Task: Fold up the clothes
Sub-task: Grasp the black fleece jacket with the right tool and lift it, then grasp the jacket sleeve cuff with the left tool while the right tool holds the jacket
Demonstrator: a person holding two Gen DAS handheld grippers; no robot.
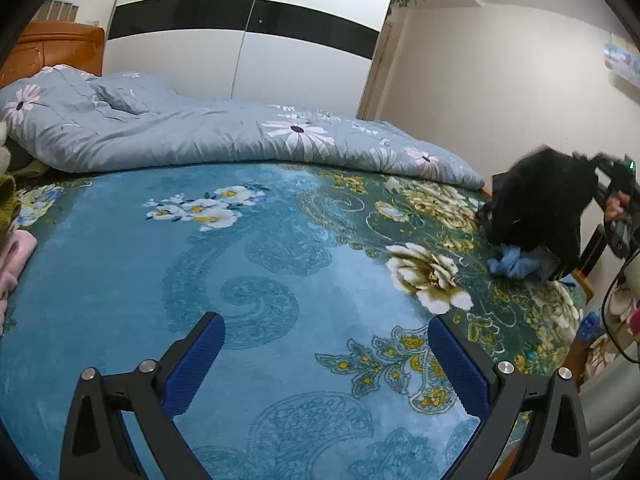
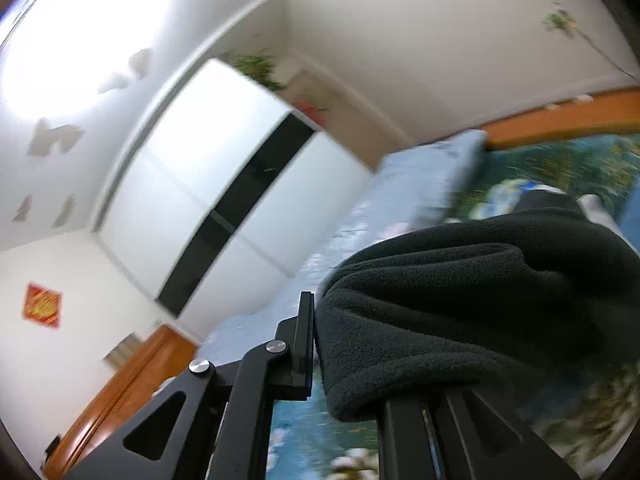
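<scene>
A black fleece garment is clamped in my right gripper and bulges over its right finger; the view is tilted and blurred. In the left wrist view the same black garment hangs lifted at the bed's far right corner, held by my right gripper, above a crumpled light blue garment. My left gripper is open and empty, its blue pads hovering over the blue floral blanket.
A grey-blue floral duvet lies bunched along the far side of the bed. Pink clothing sits at the left edge. A white and black wardrobe stands behind. The wooden bed edge and clutter are at the right.
</scene>
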